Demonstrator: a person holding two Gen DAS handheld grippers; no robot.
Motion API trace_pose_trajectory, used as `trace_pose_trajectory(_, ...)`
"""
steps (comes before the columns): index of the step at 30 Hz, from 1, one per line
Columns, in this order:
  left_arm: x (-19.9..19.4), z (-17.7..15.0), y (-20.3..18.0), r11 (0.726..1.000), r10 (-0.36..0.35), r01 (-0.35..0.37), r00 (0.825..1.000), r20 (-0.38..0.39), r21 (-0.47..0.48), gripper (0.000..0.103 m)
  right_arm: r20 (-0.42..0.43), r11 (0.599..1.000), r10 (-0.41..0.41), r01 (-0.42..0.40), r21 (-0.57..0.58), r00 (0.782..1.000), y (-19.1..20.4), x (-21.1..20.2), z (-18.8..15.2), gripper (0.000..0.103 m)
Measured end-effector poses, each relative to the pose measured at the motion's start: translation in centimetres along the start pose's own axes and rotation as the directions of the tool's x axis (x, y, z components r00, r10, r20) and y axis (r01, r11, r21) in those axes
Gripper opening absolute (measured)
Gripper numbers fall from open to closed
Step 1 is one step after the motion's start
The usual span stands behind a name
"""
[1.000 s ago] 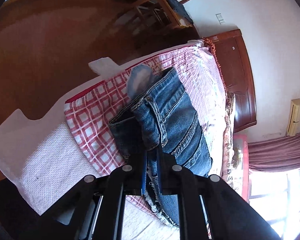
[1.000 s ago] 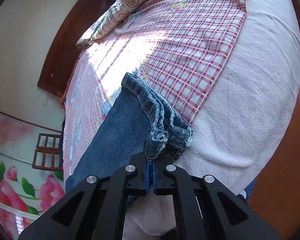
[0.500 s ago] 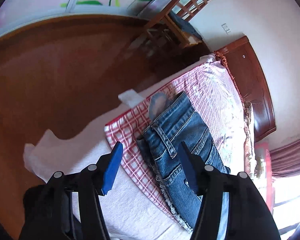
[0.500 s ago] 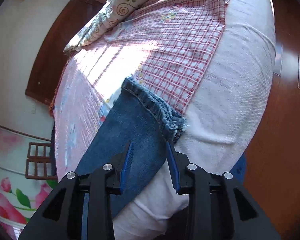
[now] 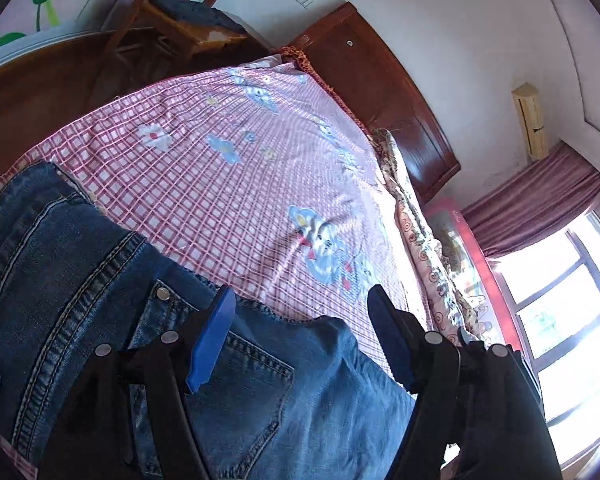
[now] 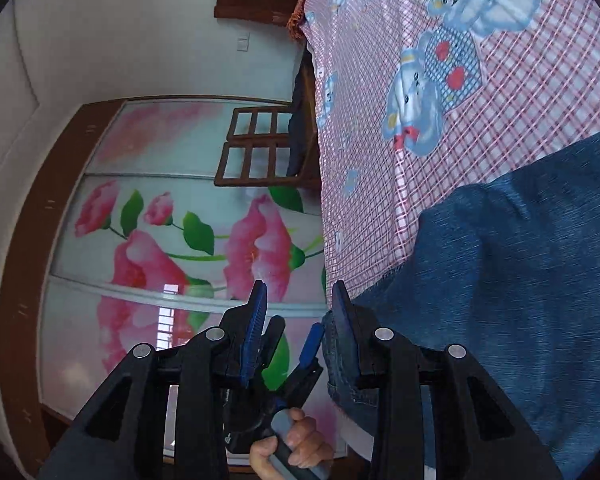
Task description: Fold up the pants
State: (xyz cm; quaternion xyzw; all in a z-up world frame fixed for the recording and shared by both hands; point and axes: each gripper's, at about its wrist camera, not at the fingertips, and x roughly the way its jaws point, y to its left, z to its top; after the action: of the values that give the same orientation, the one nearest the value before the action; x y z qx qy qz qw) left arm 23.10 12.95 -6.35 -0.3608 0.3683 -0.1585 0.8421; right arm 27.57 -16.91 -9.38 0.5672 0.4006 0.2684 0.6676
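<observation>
— Left gripper [image 5: 300, 344]?
— Spread wide, blue pads apart, nothing pinched. Hovering over the folded jeans [image 5: 100, 300], which spread beneath and to the left of the fingers, back pocket and rivets up.
— Right gripper [image 6: 298, 316]?
— Also spread, empty between the pads. Jeans [image 6: 519, 280] lying to the right of it, denim edge just beside the right finger; whether touching, cannot tell.
— Underneath the jeans?
— Pink checked bedsheet [image 5: 228, 184] with blue cartoon bears, stretching ahead of the left fingers toward a wooden headboard [image 5: 379, 92].
— Anything else near the right gripper?
— Below it, a hand [image 6: 296, 448] on the other tool's grip; ahead, a flowered wardrobe door [image 6: 160, 248].
</observation>
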Motion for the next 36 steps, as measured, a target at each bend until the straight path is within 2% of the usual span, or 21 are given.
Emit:
trace_pose_trajectory(1,0.9,-0.2,0.9,0.999,0.032,-0.032,0.999,-0.012,-0.014,0.069,-0.020,1.000,-0.012,0.012,0.015,1.000,-0.6,1.8,-0.3,0.033)
trace_pose_trajectory(3,2.4,-0.7,2.5,0.995,0.092,-0.093,0.996,-0.016,-0.044,0.066,-0.037,0.991,-0.136,0.137,0.007,0.990,-2.3,4.1,-0.6,0.033)
trace_pose_trajectory(5,3.5,-0.5,3.5,0.989,0.135,-0.135,0.991,-0.010,-0.058,0.060,-0.002,0.952,-0.299,0.298,0.072,0.954,-6.1,4.2,-0.2,0.026)
trace_pose_trajectory(6,3.9,-0.5,3.6,0.987,0.155,-0.155,0.988,0.000,-0.047,0.060,0.017,0.948,-0.291,0.286,0.143,0.957,-8.3,3.6,0.1,0.000)
trace_pose_trajectory(8,4.3,-0.7,3.5,0.983,0.179,-0.179,0.984,0.016,-0.032,0.060,0.017,0.961,-0.228,0.222,0.166,0.973,-9.4,2.9,0.2,0.000)
trace_pose_trajectory(10,3.9,-0.9,2.9,0.982,0.189,-0.189,0.982,0.020,-0.011,0.060,-0.002,0.927,-0.375,0.375,0.012,0.927,-6.4,3.1,0.0,0.010)
trace_pose_trajectory(11,3.2,-1.1,2.8,0.982,0.190,-0.190,0.981,0.021,-0.012,0.060,-0.005,0.916,-0.401,0.401,-0.024,0.916,-5.3,3.0,0.1,0.010)
trace_pose_trajectory(12,2.2,-1.4,2.6,0.984,0.176,-0.175,0.984,0.027,-0.023,0.061,-0.009,0.931,-0.363,0.363,-0.029,0.932,-4.6,2.9,0.1,0.010)
trace_pose_trajectory(14,0.1,-2.2,1.9,0.992,0.121,-0.120,0.991,0.053,-0.030,0.077,-0.042,0.960,-0.276,0.273,-0.064,0.960,-3.1,3.5,0.5,0.010)
trace_pose_trajectory(16,-1.0,-3.8,0.4,0.998,0.053,-0.054,0.998,0.037,0.018,0.079,-0.096,0.957,-0.270,0.256,-0.140,0.958,-1.2,5.4,0.9,0.010)
trace_pose_trajectory(18,-0.5,-5.8,-0.8,0.998,0.013,-0.011,0.999,-0.039,0.056,0.082,-0.145,0.933,-0.322,0.288,-0.214,0.935,0.4,7.9,1.3,0.011)
trace_pose_trajectory(19,0.1,-6.7,-1.0,0.998,0.009,-0.005,0.997,-0.078,0.060,0.082,-0.160,0.922,-0.345,0.302,-0.241,0.925,1.0,8.9,1.6,0.019)
trace_pose_trajectory(21,1.0,-8.2,-1.0,0.995,0.047,-0.036,0.993,-0.112,0.097,0.082,-0.241,0.943,-0.312,0.269,-0.197,0.919,1.1,10.6,1.8,0.039)
trace_pose_trajectory(23,1.1,-8.8,-1.2,0.990,0.058,-0.042,0.991,-0.117,0.136,0.082,-0.294,0.936,-0.340,0.290,-0.200,0.893,1.4,12.1,1.3,0.039)
trace_pose_trajectory(26,1.1,-9.5,-1.8,0.973,0.088,-0.055,0.987,-0.137,0.225,0.082,-0.380,0.899,-0.435,0.366,-0.243,0.816,0.1,14.3,-0.2,0.039)
trace_pose_trajectory(27,1.0,-9.8,-1.9,0.967,0.091,-0.053,0.986,-0.141,0.248,0.081,-0.385,0.860,-0.509,0.441,-0.257,0.770,-0.9,15.1,-0.3,0.035)
trace_pose_trajectory(28,0.8,-10.0,-1.9,0.962,0.099,-0.056,0.984,-0.148,0.269,0.081,-0.359,0.829,-0.559,0.490,-0.270,0.748,-1.7,15.6,-0.1,0.019)
trace_pose_trajectory(29,0.6,-10.3,-2.0,0.957,0.105,-0.058,0.983,-0.151,0.286,0.081,-0.345,0.822,-0.570,0.506,-0.263,0.746,-2.3,15.5,0.2,0.012)
trace_pose_trajectory(31,-0.1,-10.3,-1.8,0.958,0.094,-0.047,0.983,-0.157,0.281,0.081,-0.232,0.797,-0.599,0.543,-0.264,0.766,-2.1,14.6,1.7,0.002)
trace_pose_trajectory(33,-1.0,-9.8,-1.9,0.970,0.085,-0.045,0.983,-0.163,0.237,0.081,-0.211,0.790,-0.604,0.541,-0.290,0.769,-1.8,14.7,2.4,0.002)
trace_pose_trajectory(36,-2.9,-9.9,-3.5,0.976,-0.036,0.068,0.987,-0.154,0.205,0.082,-0.181,0.758,-0.624,0.533,-0.375,0.760,-0.3,13.8,1.5,0.009)
